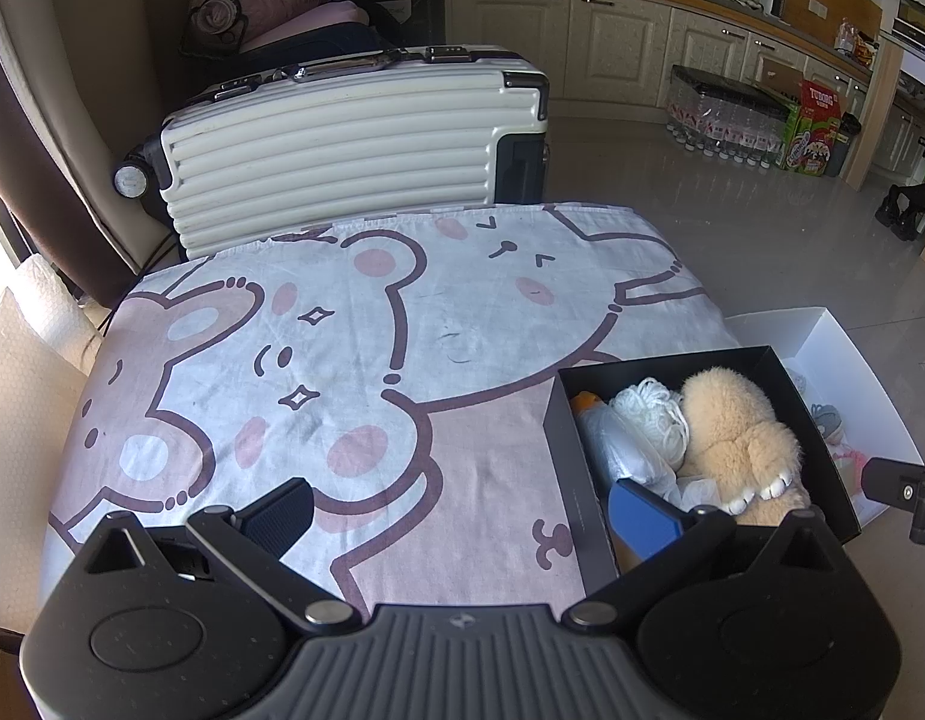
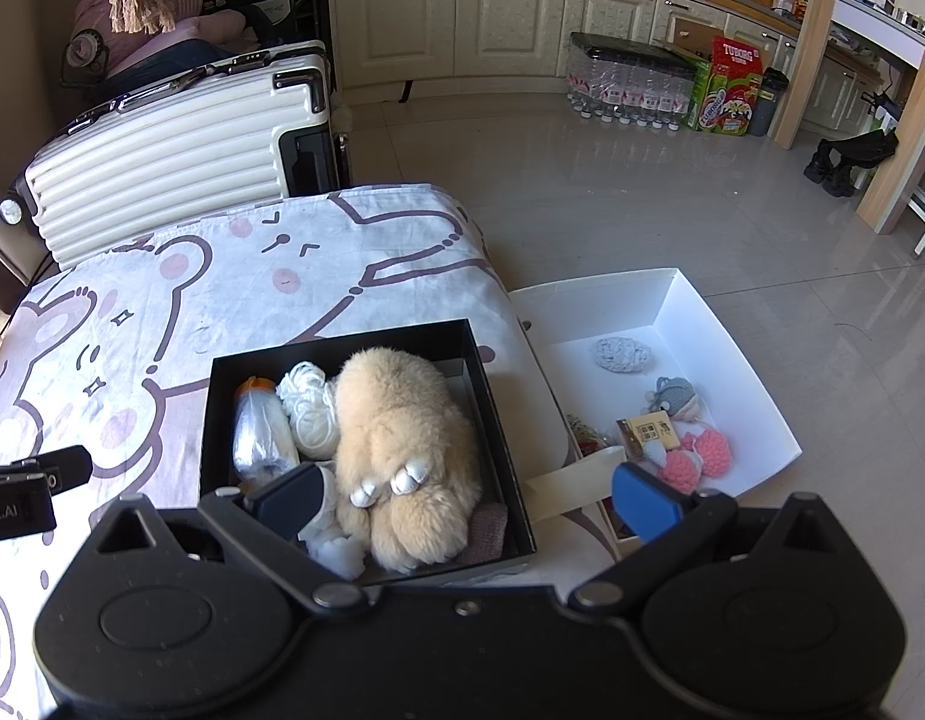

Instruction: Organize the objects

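We hold both the left gripper and right gripper with jaws released above the black box at the tabletop edge, a "TUBORG" carton far off.

black box | beige plush | pink bear-print cloth

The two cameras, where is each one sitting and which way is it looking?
Left wrist: rides on the left gripper, looking forward over the cartoon bedsheet toward the suitcase; own open fingers show.
Right wrist: rides on the right gripper, above the black box and the white tray; own open fingers show.
Shared: plush toy, black box, suitcase, bedsheet.
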Available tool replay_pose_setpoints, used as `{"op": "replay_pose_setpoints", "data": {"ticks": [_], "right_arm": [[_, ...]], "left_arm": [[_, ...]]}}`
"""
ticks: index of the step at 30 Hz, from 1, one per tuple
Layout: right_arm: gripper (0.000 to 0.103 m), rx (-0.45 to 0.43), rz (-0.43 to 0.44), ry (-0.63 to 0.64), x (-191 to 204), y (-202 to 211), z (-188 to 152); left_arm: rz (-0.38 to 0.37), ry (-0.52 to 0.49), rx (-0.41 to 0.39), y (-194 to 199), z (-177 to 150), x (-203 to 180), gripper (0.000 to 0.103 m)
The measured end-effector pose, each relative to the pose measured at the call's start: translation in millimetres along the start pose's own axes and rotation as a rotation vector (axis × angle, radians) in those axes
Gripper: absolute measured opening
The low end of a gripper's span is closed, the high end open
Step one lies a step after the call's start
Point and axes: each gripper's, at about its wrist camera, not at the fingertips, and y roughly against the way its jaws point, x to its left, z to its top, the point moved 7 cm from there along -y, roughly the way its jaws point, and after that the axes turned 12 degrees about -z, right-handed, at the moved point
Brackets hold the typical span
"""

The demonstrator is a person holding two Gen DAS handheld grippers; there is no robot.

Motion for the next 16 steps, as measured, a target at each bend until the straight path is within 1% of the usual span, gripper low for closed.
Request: {"op": "replay_pose_setpoints", "data": {"ticks": [16], "right_arm": [[0.103,0.000,0.000,0.001,0.2,-0.3,-0.5]], "left_arm": [[0.002,-0.009,0.007,-1.5,-2.0,-2.4,0.103]]}}
